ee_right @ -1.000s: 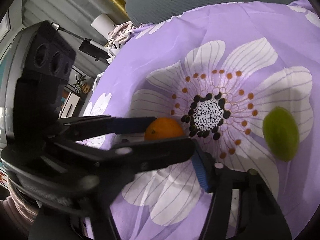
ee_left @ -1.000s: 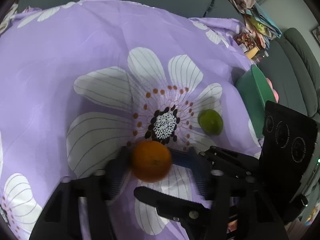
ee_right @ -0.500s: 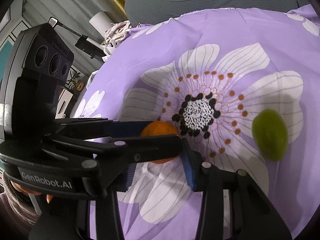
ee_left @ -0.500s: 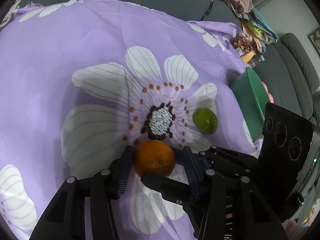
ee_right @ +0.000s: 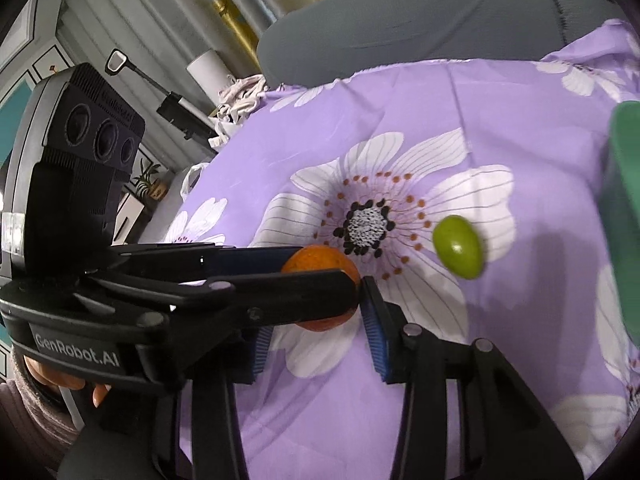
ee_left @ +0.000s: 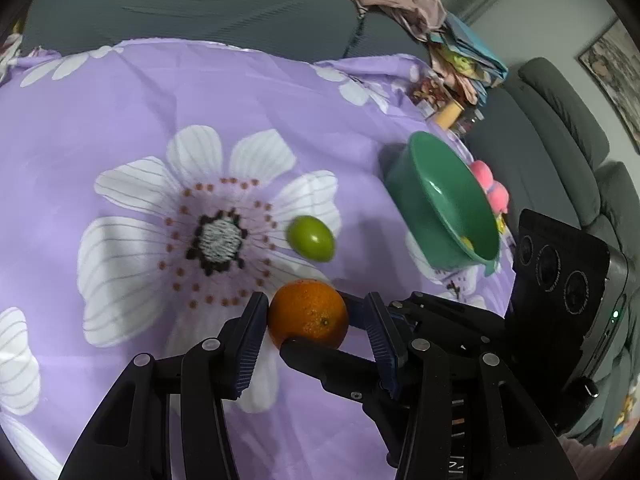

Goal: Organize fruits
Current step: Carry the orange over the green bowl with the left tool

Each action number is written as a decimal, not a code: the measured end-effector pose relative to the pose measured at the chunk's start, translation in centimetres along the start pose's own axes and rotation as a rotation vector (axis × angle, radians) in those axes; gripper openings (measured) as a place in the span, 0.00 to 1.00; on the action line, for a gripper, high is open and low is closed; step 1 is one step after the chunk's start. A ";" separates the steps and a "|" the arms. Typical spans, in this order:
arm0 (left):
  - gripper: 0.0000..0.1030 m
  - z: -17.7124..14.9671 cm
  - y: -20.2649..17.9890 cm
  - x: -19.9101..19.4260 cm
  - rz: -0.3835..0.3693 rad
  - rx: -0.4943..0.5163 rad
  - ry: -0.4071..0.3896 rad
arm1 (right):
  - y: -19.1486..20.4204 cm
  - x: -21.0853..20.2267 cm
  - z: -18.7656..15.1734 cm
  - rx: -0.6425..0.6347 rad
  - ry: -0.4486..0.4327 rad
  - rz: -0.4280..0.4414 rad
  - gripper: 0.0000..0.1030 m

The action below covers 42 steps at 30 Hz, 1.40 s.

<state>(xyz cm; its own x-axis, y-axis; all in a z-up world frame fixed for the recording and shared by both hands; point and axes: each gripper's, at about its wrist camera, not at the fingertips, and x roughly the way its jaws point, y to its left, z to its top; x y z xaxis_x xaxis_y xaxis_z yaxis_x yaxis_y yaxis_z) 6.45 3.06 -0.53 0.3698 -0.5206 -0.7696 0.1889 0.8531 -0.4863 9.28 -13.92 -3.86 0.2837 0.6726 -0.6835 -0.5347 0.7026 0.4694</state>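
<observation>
My left gripper (ee_left: pixel 314 322) is shut on an orange (ee_left: pixel 307 314) and holds it above the purple flowered cloth (ee_left: pixel 120 100). In the right wrist view the orange (ee_right: pixel 320 260) sits between the left gripper's fingers (ee_right: pixel 280 296), which cross in front of my right gripper (ee_right: pixel 316 332). My right gripper is open and empty just behind the orange. A green lime (ee_left: pixel 311 238) lies on the cloth beside the flower's centre; it also shows in the right wrist view (ee_right: pixel 458 247). A green bowl (ee_left: pixel 440 200) stands to the right, tilted in view, with something yellow inside.
Pink fruit-like balls (ee_left: pixel 490 186) lie behind the bowl. A pile of clothes and packets (ee_left: pixel 448 60) sits at the cloth's far right corner. Grey sofa cushions (ee_left: pixel 560 120) surround the cloth. The bowl's edge (ee_right: pixel 624 200) shows at the right of the right wrist view.
My left gripper closed on the orange and lifted it, moving right toward the lime and bowl. The bowl has come into fuller view. The right gripper stays open close behind.
</observation>
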 end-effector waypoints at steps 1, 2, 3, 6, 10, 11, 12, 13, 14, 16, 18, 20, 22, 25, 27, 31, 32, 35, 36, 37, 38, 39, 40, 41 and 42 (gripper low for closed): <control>0.48 0.0 -0.5 0.1 0.000 0.006 0.001 | -0.1 -0.5 -0.2 -0.002 -0.006 -0.007 0.40; 0.48 -0.1 -0.9 0.1 0.001 0.012 0.001 | -0.2 -0.8 -0.4 -0.001 -0.011 -0.010 0.40; 0.48 -0.2 -1.4 0.1 0.000 0.017 0.001 | -0.2 -0.9 -0.2 0.001 -0.015 -0.010 0.40; 0.48 -0.2 -2.5 0.2 -0.003 0.033 0.001 | -0.6 -1.9 -0.6 0.010 -0.033 -0.008 0.40; 0.48 0.2 -4.2 0.1 -0.001 0.068 -0.004 | -1.1 -3.5 -0.9 -0.001 -0.078 0.015 0.40; 0.48 0.2 -4.6 0.1 -0.001 0.075 -0.005 | -1.3 -4.0 -1.0 0.001 -0.089 0.013 0.40; 0.48 0.4 -5.2 0.0 -0.001 0.085 -0.008 | -1.4 -4.5 -1.0 0.003 -0.100 0.013 0.40; 0.48 0.4 -5.6 0.0 -0.001 0.093 -0.010 | -1.4 -4.8 -1.1 0.004 -0.108 0.012 0.40; 0.48 0.5 -6.0 -0.1 0.000 0.101 -0.012 | -1.6 -5.3 -1.2 0.007 -0.120 0.012 0.40; 0.48 0.8 -7.0 -0.1 0.002 0.121 -0.017 | -1.9 -6.2 -1.3 0.010 -0.141 0.009 0.40; 0.48 1.1 -8.0 -0.1 0.001 0.138 -0.021 | -2.4 -7.2 -1.3 0.015 -0.164 0.008 0.40; 0.48 1.5 -9.1 -0.1 0.001 0.158 -0.027 | -2.8 -8.1 -1.2 0.019 -0.189 0.002 0.40; 0.48 1.7 -10.1 -0.1 0.000 0.182 -0.032 | -3.1 -9.0 -1.2 0.023 -0.210 -0.002 0.40; 0.48 2.2 -11.6 0.1 -0.001 0.215 -0.038 | -4.0 -10.5 -1.2 0.031 -0.245 -0.006 0.40; 0.48 2.4 -12.5 0.2 -0.007 0.231 -0.038 | -4.4 -11.3 -1.2 0.032 -0.261 -0.011 0.40; 0.48 3.1 -14.2 0.6 -0.013 0.261 -0.042 | -5.4 -12.9 -1.1 0.040 -0.299 -0.024 0.40; 0.48 3.2 -14.7 0.8 -0.015 0.267 -0.043 | -5.6 -13.1 -1.0 0.041 -0.306 -0.028 0.40; 0.48 3.6 -15.8 1.2 -0.022 0.286 -0.043 | -6.3 -14.1 -0.9 0.046 -0.330 -0.045 0.40; 0.48 3.8 -16.3 1.4 -0.023 0.293 -0.042 | -6.6 -14.3 -0.9 0.049 -0.335 -0.048 0.40; 0.48 4.0 -16.8 1.6 -0.024 0.302 -0.040 | -6.9 -14.5 -0.9 0.053 -0.343 -0.052 0.40; 0.48 4.1 -17.2 1.8 -0.025 0.307 -0.038 | -7.2 -14.7 -0.9 0.058 -0.351 -0.056 0.40; 0.48 4.2 -17.5 2.1 -0.028 0.313 -0.035 | -7.5 -14.9 -0.9 0.064 -0.356 -0.059 0.40; 0.48 4.4 -17.9 2.4 -0.033 0.319 -0.031 | -7.9 -15.2 -0.9 0.071 -0.364 -0.063 0.40; 0.48 4.6 -18.2 2.8 -0.038 0.323 -0.027 | -8.2 -15.3 -0.9 0.077 -0.369 -0.066 0.40; 0.48 4.7 -18.4 2.9 -0.041 0.326 -0.025 | -8.4 -15.5 -0.9 0.082 -0.374 -0.070 0.40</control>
<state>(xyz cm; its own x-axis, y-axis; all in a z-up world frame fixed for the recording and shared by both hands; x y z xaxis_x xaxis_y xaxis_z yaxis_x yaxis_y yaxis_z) 8.35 -13.99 8.09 0.3771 -0.5570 -0.7400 0.4839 0.7997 -0.3553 8.67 -30.47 2.24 0.5957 0.6503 -0.4714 -0.4427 0.7556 0.4828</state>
